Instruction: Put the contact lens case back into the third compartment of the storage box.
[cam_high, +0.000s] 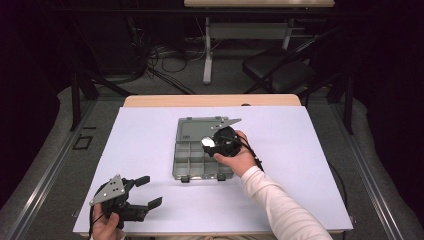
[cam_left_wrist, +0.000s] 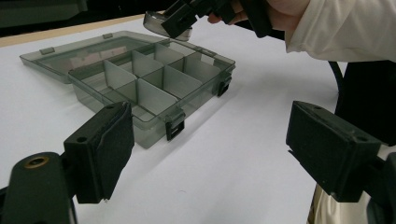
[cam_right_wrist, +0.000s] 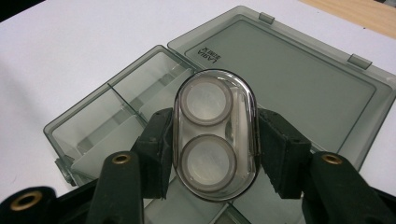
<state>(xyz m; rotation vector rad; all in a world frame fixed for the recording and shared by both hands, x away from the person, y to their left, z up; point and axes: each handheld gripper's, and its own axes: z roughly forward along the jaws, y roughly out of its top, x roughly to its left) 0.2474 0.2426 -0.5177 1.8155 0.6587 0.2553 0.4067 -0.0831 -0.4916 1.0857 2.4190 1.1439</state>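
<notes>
Open table (cam_high: 145, 145) left of organizer box (cam_high: 192, 155)

A black chair (cam_high: 280, 70) and cables (cam_high: 165, 60) lie beyond the table (cam_high: 150, 150).

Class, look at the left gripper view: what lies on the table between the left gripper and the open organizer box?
Nothing: bare white table separates the left gripper from the organizer box.

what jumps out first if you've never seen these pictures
The right tongs grip a clear oval case with two round wells, held above the open grey compartment box at the middle of the white table. The left tongs gape open near the table's front left edge.
</notes>
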